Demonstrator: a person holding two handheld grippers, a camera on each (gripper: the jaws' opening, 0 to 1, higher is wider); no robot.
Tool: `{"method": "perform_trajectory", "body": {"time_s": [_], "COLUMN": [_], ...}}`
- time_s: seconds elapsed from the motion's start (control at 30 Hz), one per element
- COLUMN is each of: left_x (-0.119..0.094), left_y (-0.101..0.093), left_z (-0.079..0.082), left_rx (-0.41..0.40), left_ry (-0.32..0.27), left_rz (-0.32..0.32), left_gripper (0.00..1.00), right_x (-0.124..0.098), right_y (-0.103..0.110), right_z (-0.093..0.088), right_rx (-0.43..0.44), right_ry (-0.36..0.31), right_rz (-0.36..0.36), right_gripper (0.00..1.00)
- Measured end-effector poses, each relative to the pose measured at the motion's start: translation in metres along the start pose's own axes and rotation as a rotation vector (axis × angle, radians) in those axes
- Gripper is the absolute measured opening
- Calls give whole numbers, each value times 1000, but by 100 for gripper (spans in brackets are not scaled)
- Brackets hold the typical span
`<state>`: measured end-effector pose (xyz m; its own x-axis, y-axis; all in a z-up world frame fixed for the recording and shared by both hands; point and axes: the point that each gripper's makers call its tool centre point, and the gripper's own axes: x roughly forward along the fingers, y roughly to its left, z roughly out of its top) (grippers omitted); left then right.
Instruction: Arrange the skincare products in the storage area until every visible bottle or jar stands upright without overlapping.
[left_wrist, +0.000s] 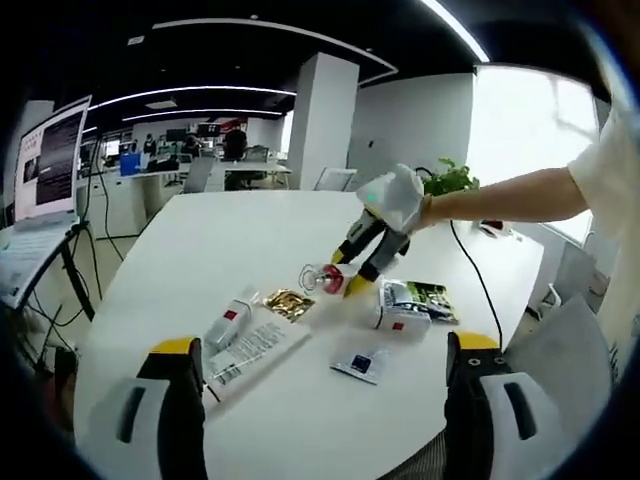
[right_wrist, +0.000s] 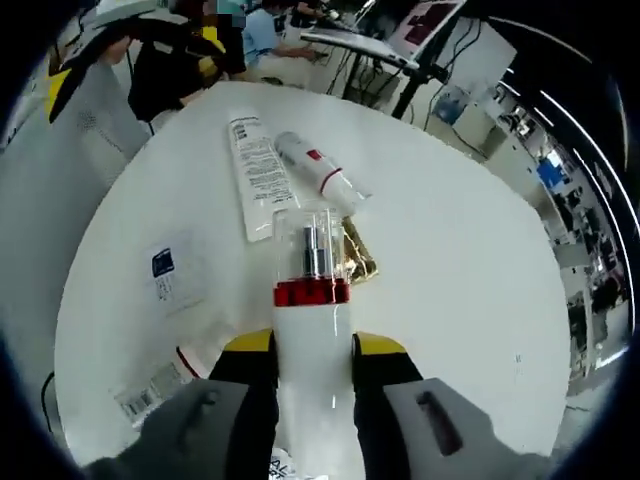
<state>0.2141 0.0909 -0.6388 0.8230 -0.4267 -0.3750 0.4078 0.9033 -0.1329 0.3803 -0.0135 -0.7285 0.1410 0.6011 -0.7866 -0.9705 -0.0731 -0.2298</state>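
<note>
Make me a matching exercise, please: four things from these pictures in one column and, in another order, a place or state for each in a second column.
Things
1. pump bottle with red collar
2. long white tube
3. gold sachet
4. left gripper

Places or states
A. lying flat on the table, printed text on its side
B. open, with nothing between the jaws
C. clamped between the yellow-tipped jaws of the right gripper
D. lying on the table just behind the clear cap of the held bottle, in the right gripper view

Pairs: 1-C, 2-A, 3-D, 4-B
</note>
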Motion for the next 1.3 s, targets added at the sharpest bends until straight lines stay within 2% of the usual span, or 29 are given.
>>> {"method": "perform_trajectory", "body": {"time_s": [0.07, 0.2, 0.27, 0.33, 0.47, 0.57, 0.63, 0.67, 0.77, 0.8, 0.87, 1.1, 1.17, 1.23, 1.27, 1.3], "left_x": [2, 5, 9, 12, 17, 22, 25, 28, 36, 40, 47, 79, 87, 98, 101, 103], "left_y": [-2, -5, -6, -6, -10, -17, -17, -20, -28, -25, -21, -25, -28, -25, -27, -32], "left_z": [2, 6, 10, 10, 11, 14, 15, 18, 27, 26, 30, 37, 31, 36, 40, 49], "left_rx": [16, 29, 17, 19, 44, 76, 78, 87, 50, 28, 30, 5, 2, 32, 39, 58], "left_ry": [4, 1, -14, -14, -9, -8, -8, -19, -75, -57, -71, -29, 24, -3, -18, -64], "left_rz": [-10, -31, -32, -34, -52, -91, -100, -124, -210, -220, -226, -310, -336, -330, -344, -380], "left_gripper": [95, 95, 94, 93, 87, 82, 78, 76, 64, 60, 55, 48, 46, 47, 47, 45], "right_x": [-8, -16, -21, -24, -32, -36, -37, -37, -38, -37, -39, -48, -50, -52, -53, -54], "right_y": [0, -6, -9, -8, -8, -9, -7, -6, -4, -3, 1, 2, 2, 2, 2, 2], "right_z": [3, 8, 11, 17, 32, 37, 36, 35, 34, 33, 36, 35, 35, 35, 35, 35], "right_rx": [67, 137, 194, 242, 328, 387, 389, 390, 422, 427, 431, 445, 447, 447, 447, 452], "right_ry": [-51, -132, -192, -249, -415, -502, -518, -525, -546, -552, -571, -624, -631, -636, -641, -646], "right_rz": [-19, -74, -112, -118, -172, -183, -184, -192, -199, -200, -203, -178, -174, -173, -171, -169], "right_gripper": [27, 27, 27, 27, 27, 27, 27, 27, 27, 27, 27, 27, 27, 27, 27, 27]}}
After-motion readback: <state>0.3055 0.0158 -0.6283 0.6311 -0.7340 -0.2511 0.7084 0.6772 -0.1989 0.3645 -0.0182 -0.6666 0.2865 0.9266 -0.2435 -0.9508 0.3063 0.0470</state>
